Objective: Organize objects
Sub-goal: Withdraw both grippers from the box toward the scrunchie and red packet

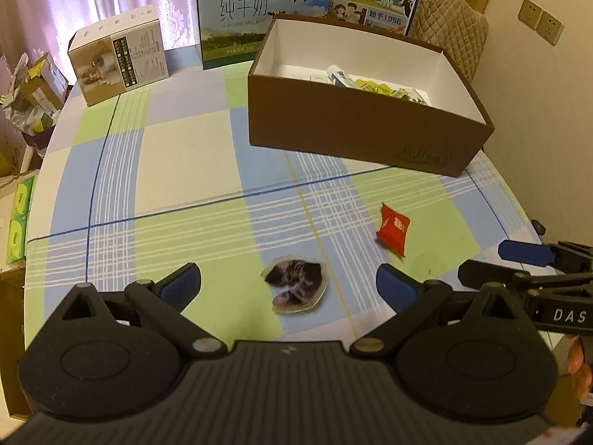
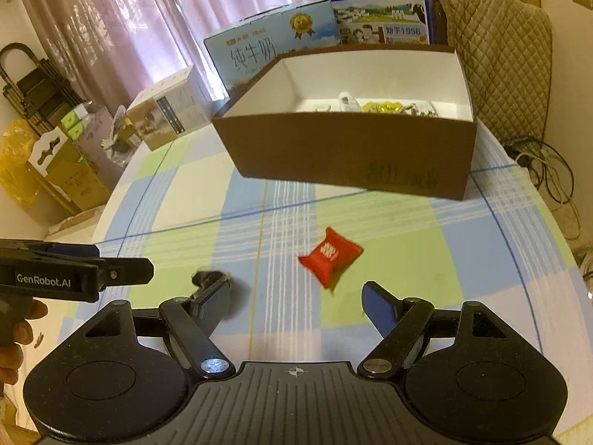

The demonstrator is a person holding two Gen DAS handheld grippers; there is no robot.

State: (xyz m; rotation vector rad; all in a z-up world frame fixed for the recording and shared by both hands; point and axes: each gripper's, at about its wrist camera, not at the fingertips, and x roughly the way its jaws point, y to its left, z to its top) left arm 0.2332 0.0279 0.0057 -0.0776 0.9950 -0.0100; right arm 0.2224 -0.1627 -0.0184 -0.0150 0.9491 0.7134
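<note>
A flat cat-picture sticker lies on the checked tablecloth between the fingers of my open, empty left gripper. A small red snack packet lies to its right; in the right wrist view the red packet sits just ahead of my open, empty right gripper. The sticker is partly hidden behind the right gripper's left finger. An open brown cardboard box with a white inside holds several small packets and stands at the far right; it also shows in the right wrist view.
Two milk cartons and a white appliance box stand at the table's far edge. A quilted chair back is behind the brown box. Boxes and bags are stacked on the floor left of the table. The wall is close on the right.
</note>
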